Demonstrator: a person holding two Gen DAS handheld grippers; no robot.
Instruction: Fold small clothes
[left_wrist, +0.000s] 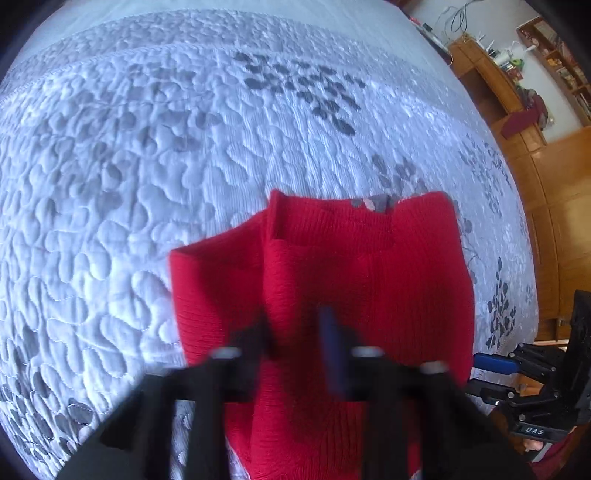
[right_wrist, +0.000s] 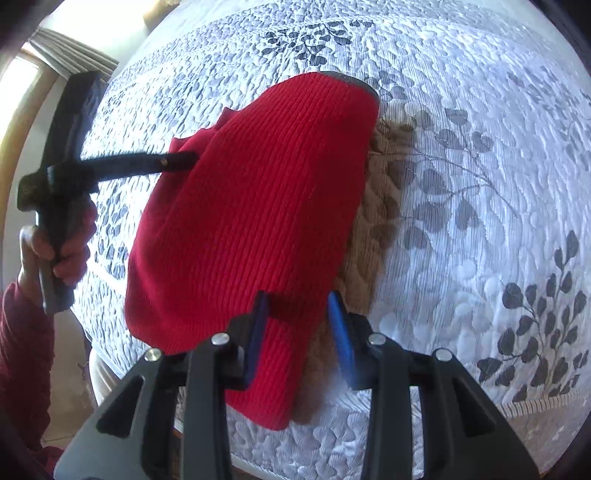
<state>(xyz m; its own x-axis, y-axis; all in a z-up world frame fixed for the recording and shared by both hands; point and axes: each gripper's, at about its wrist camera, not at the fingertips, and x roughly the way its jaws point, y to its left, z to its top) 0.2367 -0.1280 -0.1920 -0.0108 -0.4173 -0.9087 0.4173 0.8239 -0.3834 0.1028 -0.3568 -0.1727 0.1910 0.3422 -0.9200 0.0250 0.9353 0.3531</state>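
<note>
A red ribbed knit sweater (left_wrist: 369, 295) lies partly folded on a white quilted bedspread (left_wrist: 147, 166) with grey leaf prints. Its neckline faces away from me. In the blurred left wrist view, my left gripper (left_wrist: 295, 332) stands over the sweater's near left part, with a raised ridge of red fabric between its fingers. From the right wrist view the left gripper (right_wrist: 184, 158) reaches into the sweater's (right_wrist: 251, 206) left edge and looks shut on that fold. My right gripper (right_wrist: 298, 321) hovers open above the sweater's near right edge, pads apart and pressing nothing. The right gripper (left_wrist: 484, 376) also shows at the sweater's right side.
Wooden shelves and cabinets (left_wrist: 535, 177) stand past the bed's right side. A curtain and bright window (right_wrist: 66, 55) lie beyond the bed's left edge. A hand in a red sleeve (right_wrist: 62, 254) holds the left gripper's handle. The bedspread (right_wrist: 480, 184) stretches wide around the sweater.
</note>
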